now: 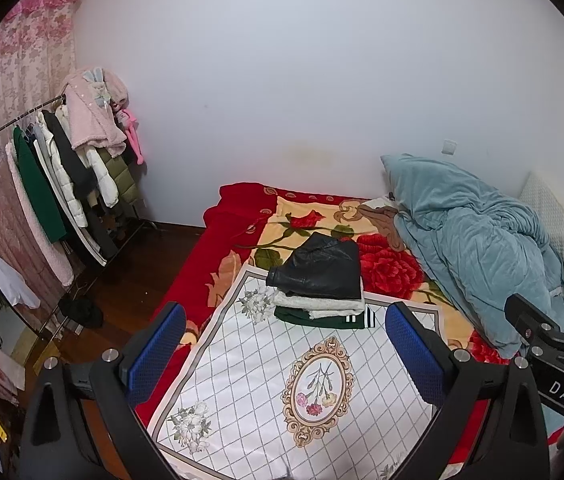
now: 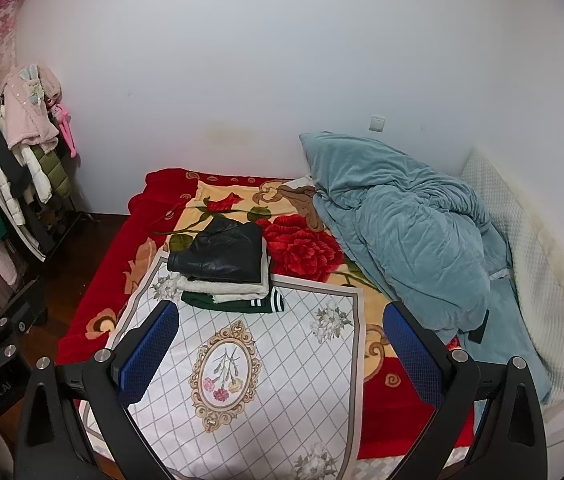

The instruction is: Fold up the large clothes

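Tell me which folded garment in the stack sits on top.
The black leather-look garment sits on top, above the cream fleecy one and the dark green one.

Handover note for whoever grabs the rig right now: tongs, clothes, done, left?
Left tongs: open, empty, held above the white patterned cloth.
Right tongs: open, empty, above the same cloth.
Folded stack at the cloth's far edge: black leather garment on top, cream garment under it, green garment with white stripes at the bottom.
Done: three pieces folded and stacked.
Left: no unfolded garment lies on the cloth. Clothes hang on the rack; whether they belong to the job can't be told. Blue quilt is bunched beside the wall.
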`<action>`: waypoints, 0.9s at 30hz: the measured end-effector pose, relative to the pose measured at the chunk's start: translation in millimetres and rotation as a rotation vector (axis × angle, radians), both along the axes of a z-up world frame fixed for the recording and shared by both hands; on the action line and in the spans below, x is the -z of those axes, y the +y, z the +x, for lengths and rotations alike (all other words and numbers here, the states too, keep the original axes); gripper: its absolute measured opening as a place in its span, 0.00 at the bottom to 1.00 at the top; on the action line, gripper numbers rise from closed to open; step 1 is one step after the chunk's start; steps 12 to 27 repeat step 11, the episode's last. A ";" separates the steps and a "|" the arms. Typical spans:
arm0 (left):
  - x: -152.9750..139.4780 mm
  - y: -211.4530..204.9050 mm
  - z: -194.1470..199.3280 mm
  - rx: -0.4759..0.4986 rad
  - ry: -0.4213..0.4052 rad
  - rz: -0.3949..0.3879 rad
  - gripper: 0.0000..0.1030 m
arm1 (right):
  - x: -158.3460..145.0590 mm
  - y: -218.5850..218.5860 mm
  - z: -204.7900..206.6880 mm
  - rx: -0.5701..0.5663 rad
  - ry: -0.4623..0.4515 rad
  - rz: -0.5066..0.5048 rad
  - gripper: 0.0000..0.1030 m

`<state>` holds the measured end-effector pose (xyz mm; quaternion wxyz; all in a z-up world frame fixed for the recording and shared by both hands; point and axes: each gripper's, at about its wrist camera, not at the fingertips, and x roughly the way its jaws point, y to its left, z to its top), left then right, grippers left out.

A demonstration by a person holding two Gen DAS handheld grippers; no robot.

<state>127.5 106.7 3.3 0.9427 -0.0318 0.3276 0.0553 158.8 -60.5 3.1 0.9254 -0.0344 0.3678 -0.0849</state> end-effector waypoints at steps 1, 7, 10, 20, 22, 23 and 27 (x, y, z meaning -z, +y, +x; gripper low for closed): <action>-0.7 -0.2 -0.6 0.001 0.000 -0.001 0.99 | 0.2 0.1 0.1 0.000 0.001 0.000 1.00; 0.1 -0.7 -1.3 0.000 0.000 -0.001 0.99 | -0.3 -0.8 -2.9 0.003 0.000 -0.002 1.00; 1.3 0.8 -2.9 -0.002 -0.003 0.000 0.99 | -0.4 -0.9 -4.4 0.004 -0.001 -0.004 1.00; 1.6 0.9 -3.2 0.000 -0.003 -0.002 0.99 | -1.4 -1.2 -4.2 0.005 -0.001 -0.006 1.00; 1.6 0.9 -3.2 0.000 -0.003 -0.002 0.99 | -1.4 -1.2 -4.2 0.005 -0.001 -0.006 1.00; 1.6 0.9 -3.2 0.000 -0.003 -0.002 0.99 | -1.4 -1.2 -4.2 0.005 -0.001 -0.006 1.00; 1.6 0.9 -3.2 0.000 -0.003 -0.002 0.99 | -1.4 -1.2 -4.2 0.005 -0.001 -0.006 1.00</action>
